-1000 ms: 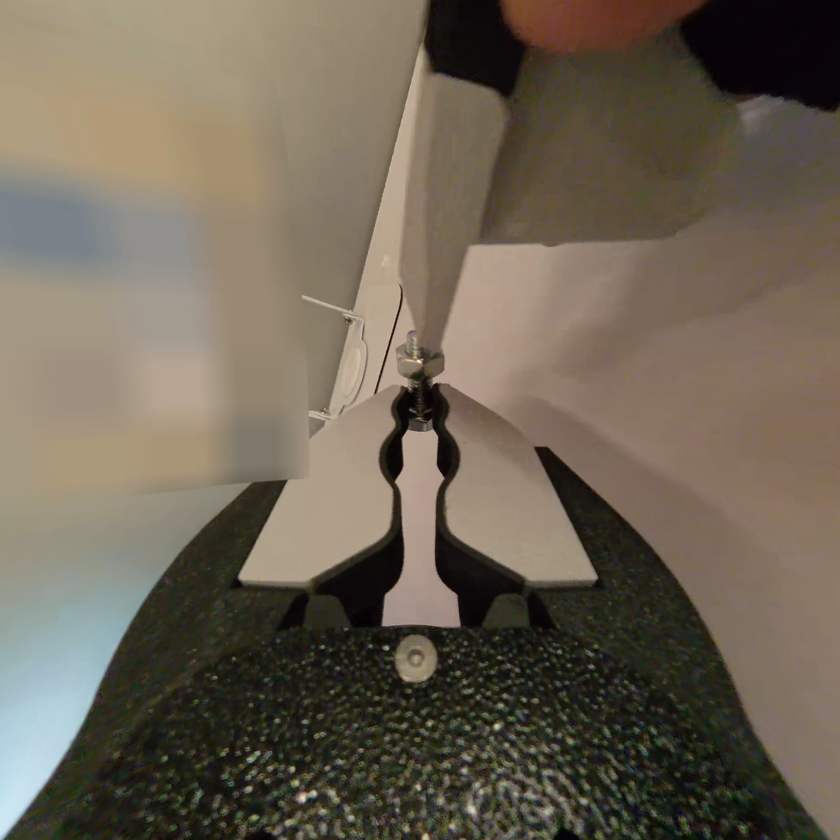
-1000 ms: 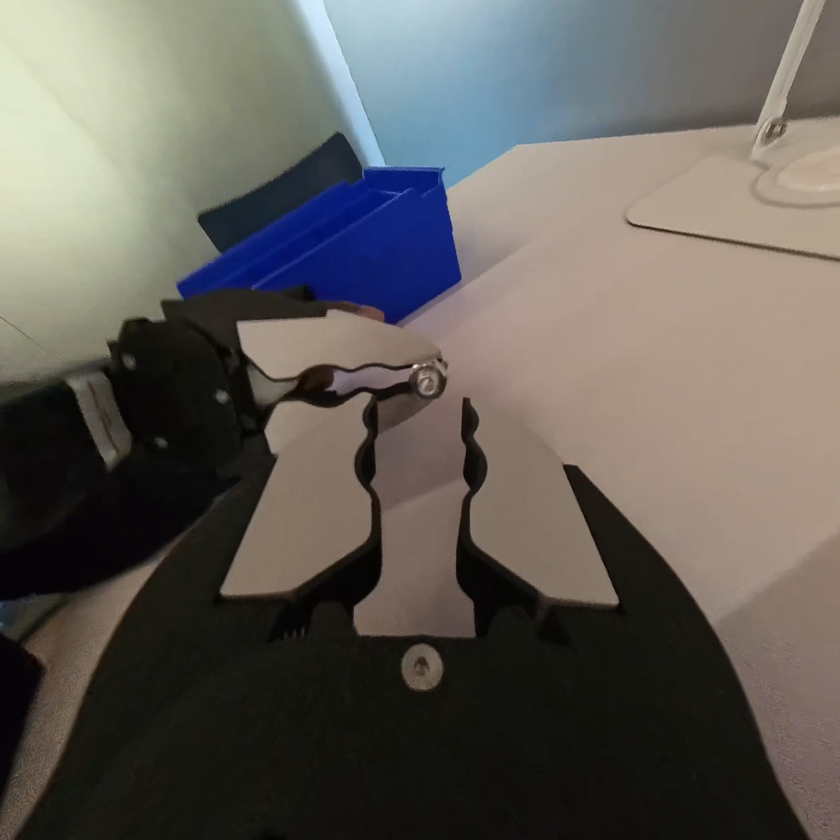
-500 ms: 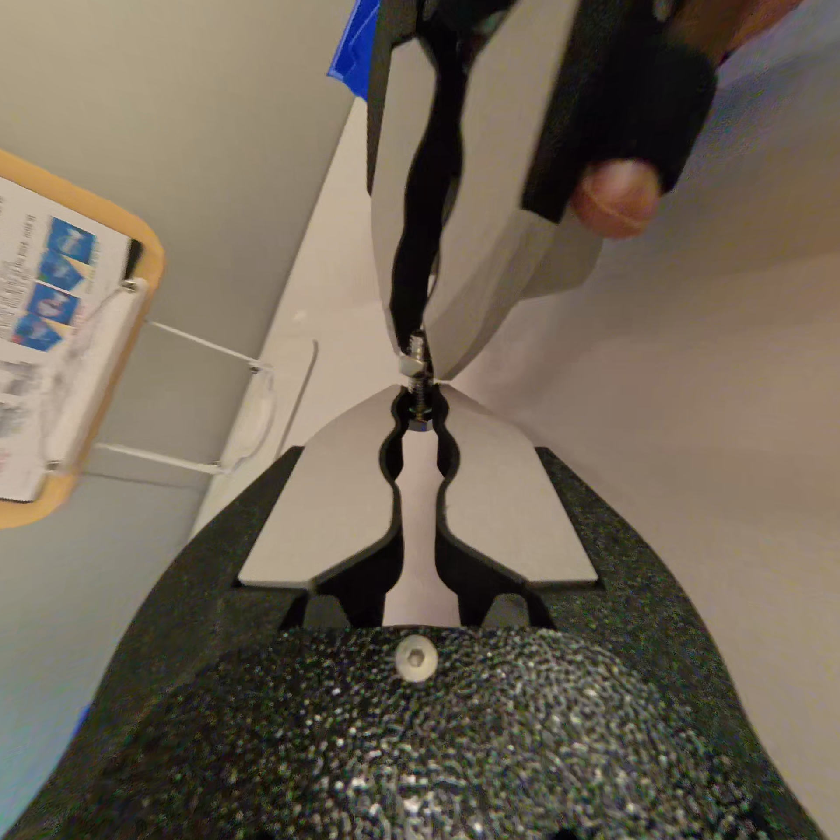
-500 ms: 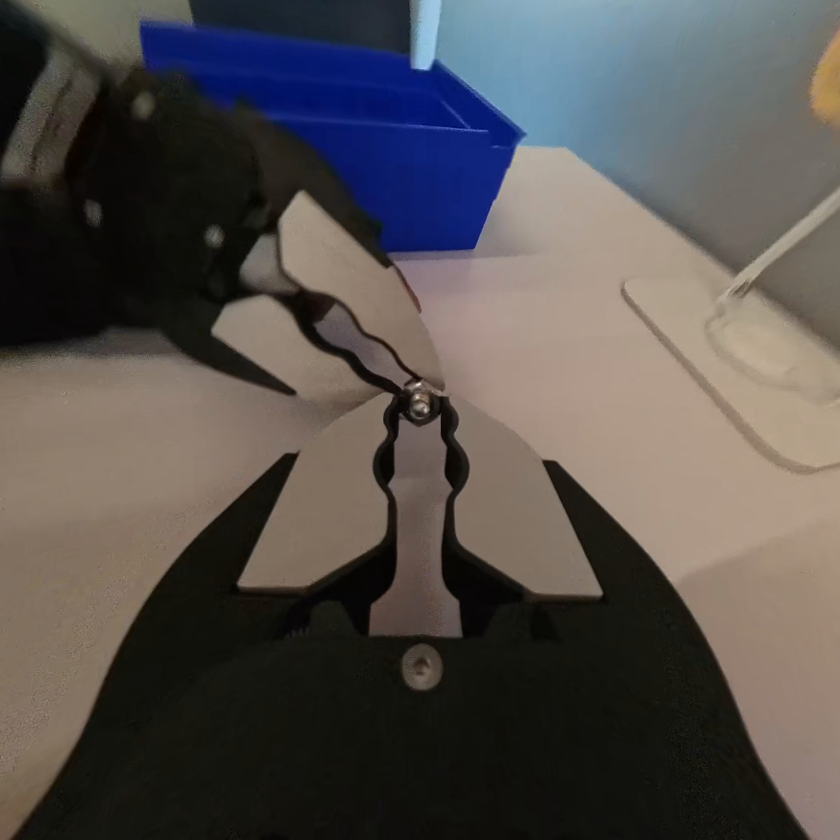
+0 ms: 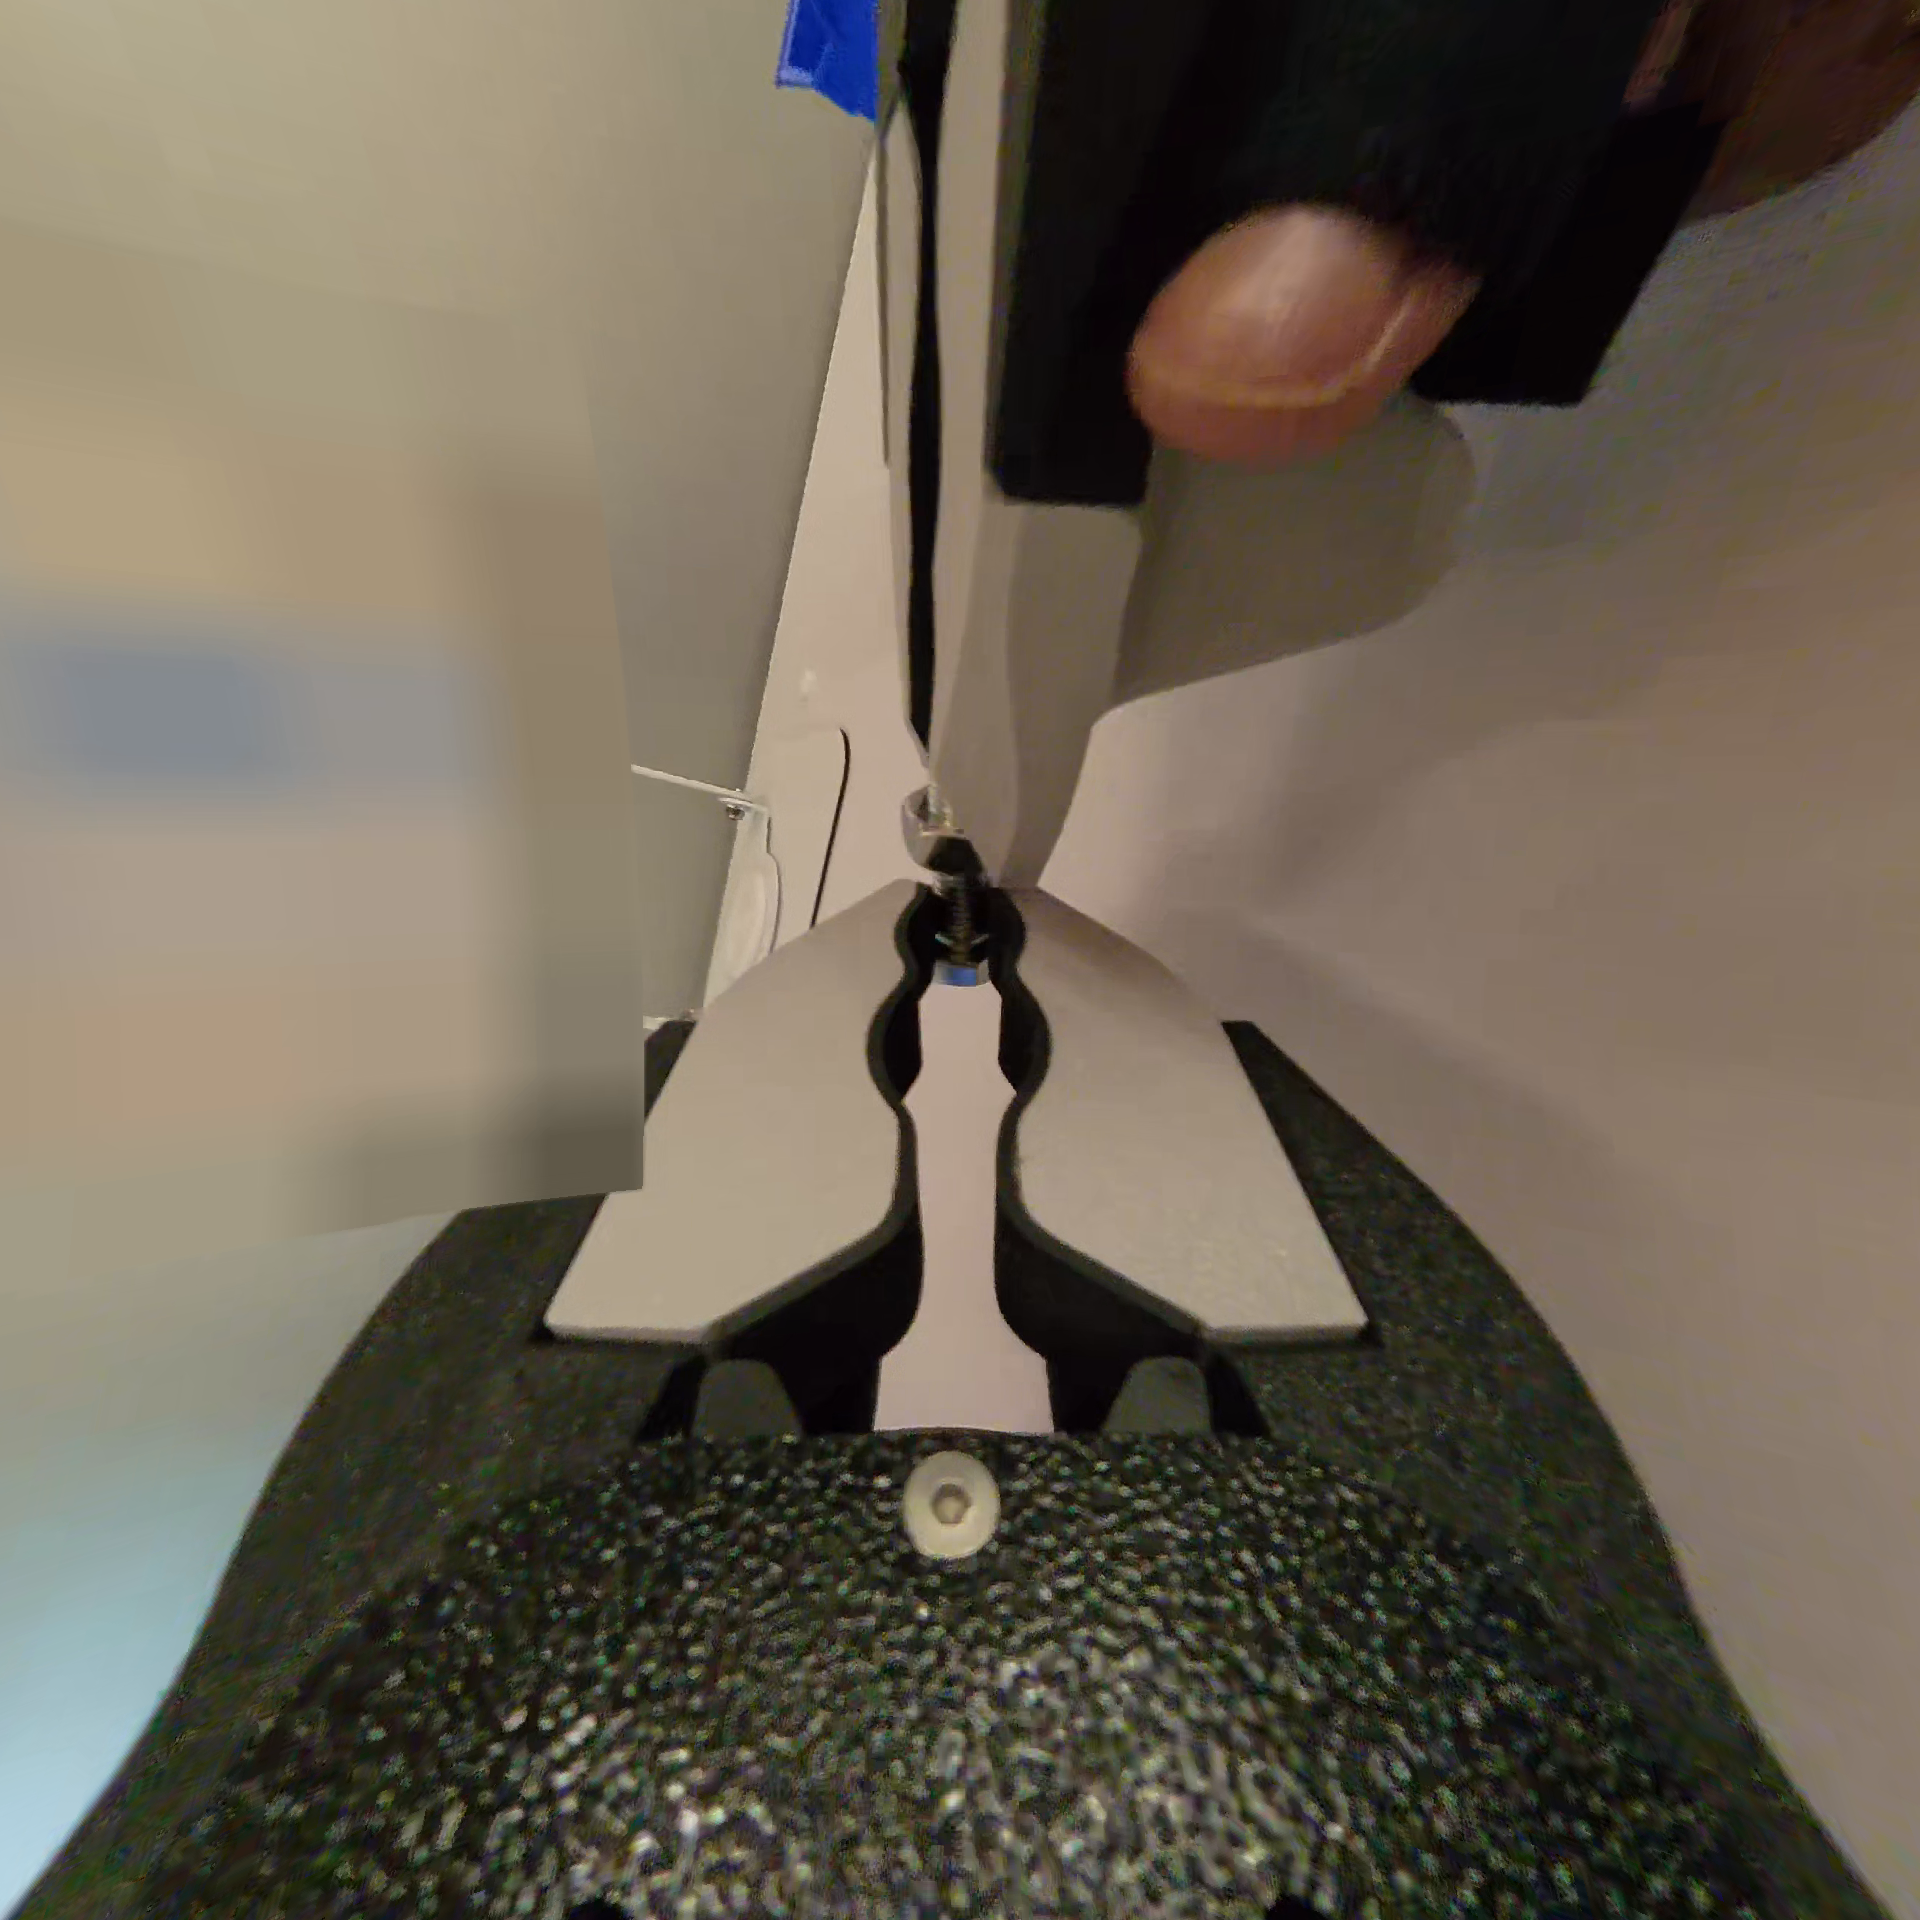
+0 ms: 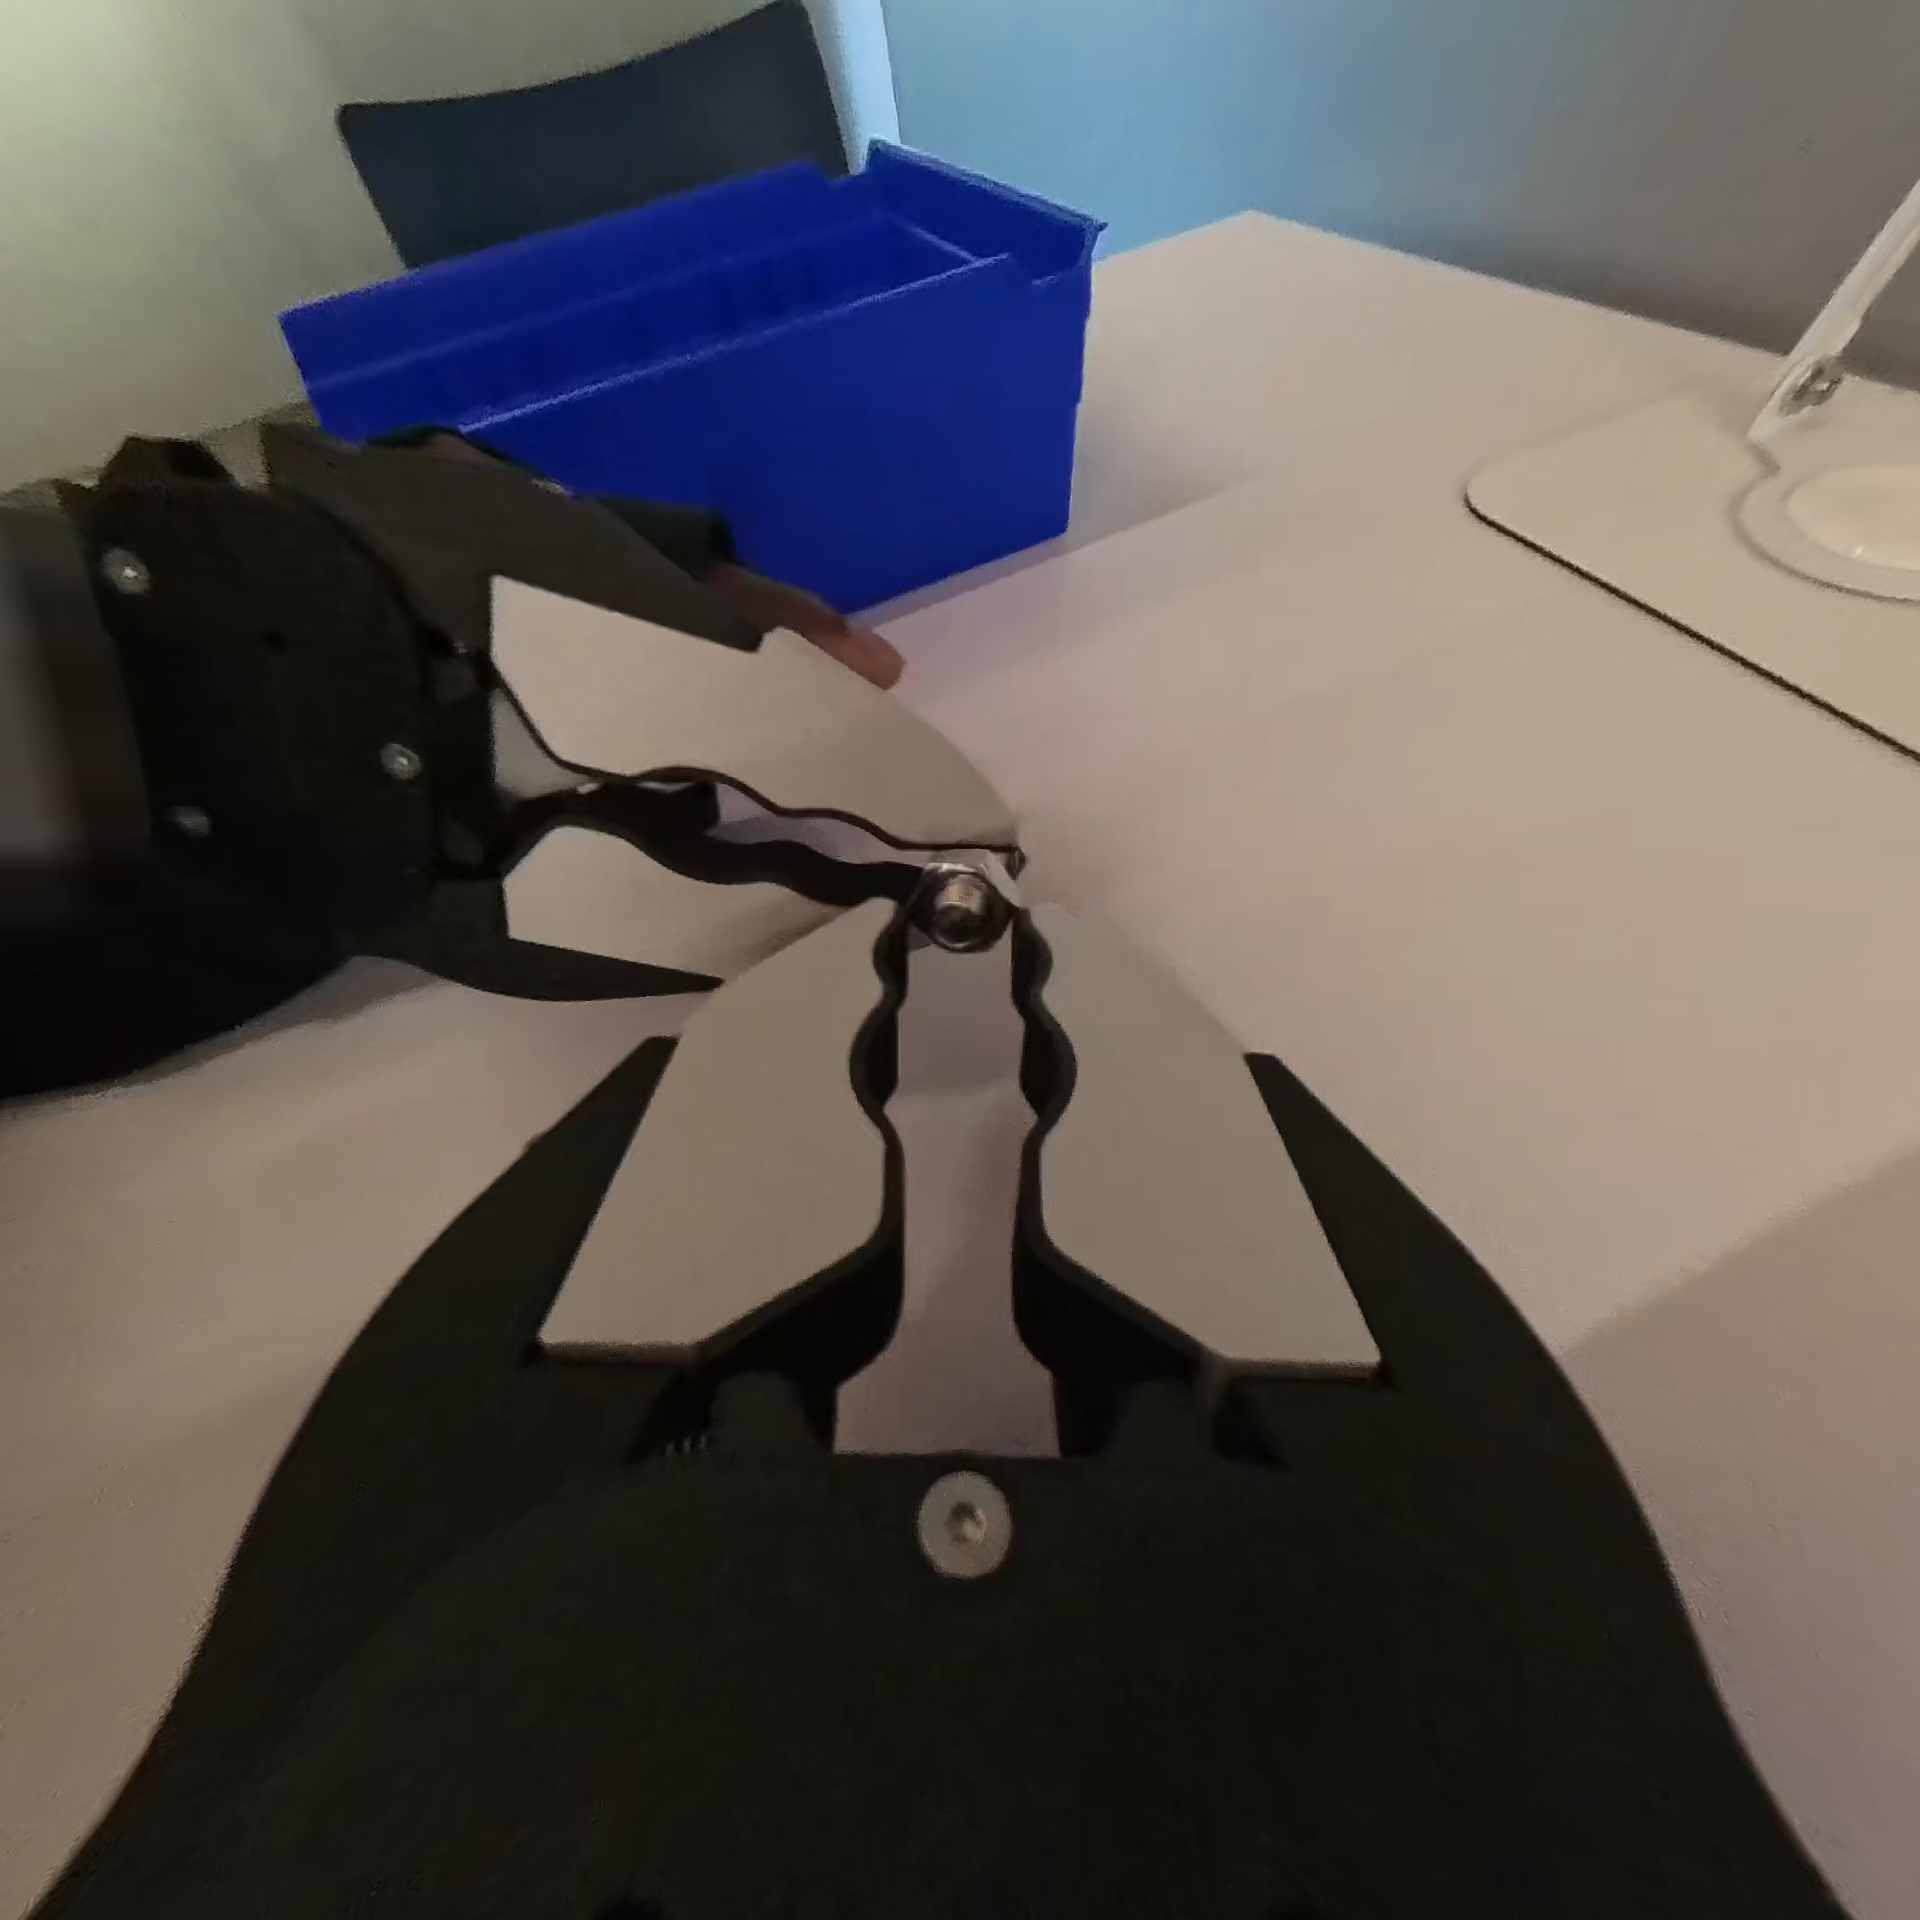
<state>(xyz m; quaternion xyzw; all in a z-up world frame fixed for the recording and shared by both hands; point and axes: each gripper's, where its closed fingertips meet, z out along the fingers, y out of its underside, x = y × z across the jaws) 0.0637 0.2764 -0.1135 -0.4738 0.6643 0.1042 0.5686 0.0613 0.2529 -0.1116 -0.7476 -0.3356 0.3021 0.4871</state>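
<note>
Your left gripper [image 5: 957, 928] fingers are clamped on a bolt's [image 5: 958, 914] threaded shank, head toward the camera. Your right gripper [image 6: 961, 914] fingers pinch the silver nut [image 6: 961, 912] on that bolt's free end. Both tips meet above the pale table [image 6: 1403, 883]; blue bin [image 6: 790, 395] behind, clear stand [image 6: 1829, 499] to the right

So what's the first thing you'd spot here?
A small silver bolt pinched between two tongs at once, mid-picture: the left tongs grip its threaded shaft, the right tongs close on the nut at its end. Behind them, a bright blue bin sits on the pale table.
</note>
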